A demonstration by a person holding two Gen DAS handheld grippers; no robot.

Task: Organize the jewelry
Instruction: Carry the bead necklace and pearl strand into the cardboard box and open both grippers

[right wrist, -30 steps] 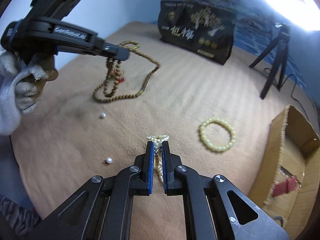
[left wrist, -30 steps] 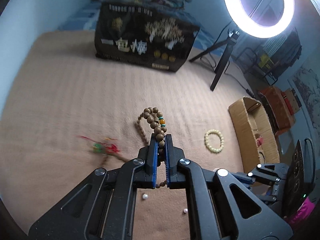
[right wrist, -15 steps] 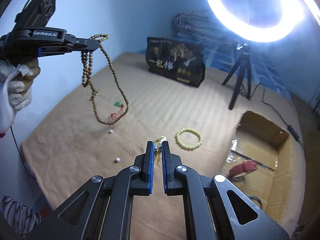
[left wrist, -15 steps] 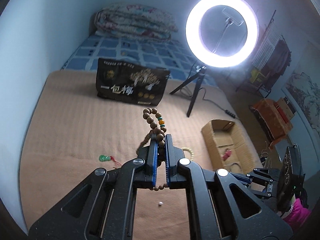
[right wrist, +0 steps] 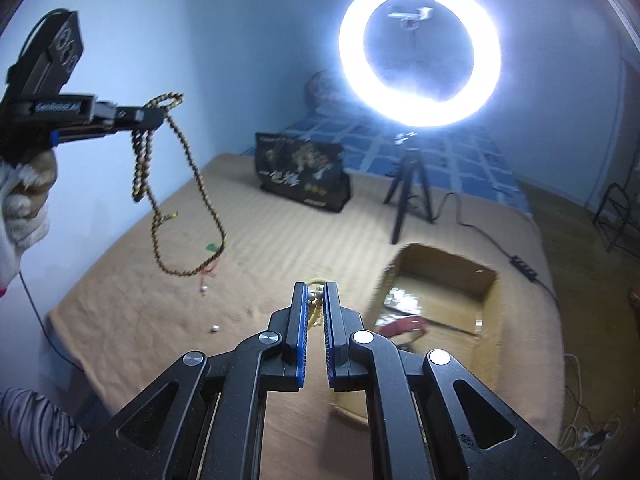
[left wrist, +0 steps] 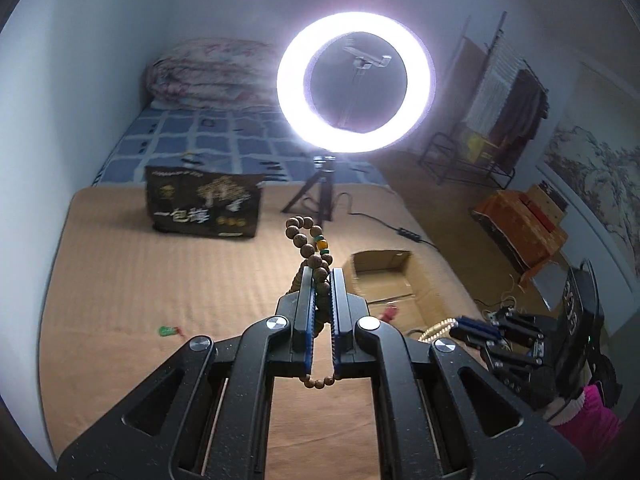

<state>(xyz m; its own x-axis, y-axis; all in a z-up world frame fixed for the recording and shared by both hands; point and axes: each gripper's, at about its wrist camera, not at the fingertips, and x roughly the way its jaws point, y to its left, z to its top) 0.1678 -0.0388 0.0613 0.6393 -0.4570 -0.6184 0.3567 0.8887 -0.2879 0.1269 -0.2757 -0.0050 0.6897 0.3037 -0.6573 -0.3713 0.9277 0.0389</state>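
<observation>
The cardboard box (right wrist: 440,300) lies open-topped on the tan bed cover (right wrist: 280,232), ahead and to the right of both grippers — that is the relation the coming move seems to turn on. The right gripper (right wrist: 316,300) is the nearer one: in its own view the box mouth sits just right of its fingertips and a little below, with a red item (right wrist: 404,326) already lying inside. Its jaws are closed on a pale yellow bead bracelet (right wrist: 314,312), which hangs down between the blue pads. The left gripper (left wrist: 322,284) is clamped on a long brown bead necklace (right wrist: 180,200); from the right wrist view the strand hangs in long loops well clear of the cover, out to the left and farther from the box, its long axis roughly vertical. Both grippers point forward and downward, held above the bed. A gloved hand (right wrist: 24,196) grips the left tool's handle. Loose pearls (right wrist: 215,328) remain on the cover — they look like later work.
</observation>
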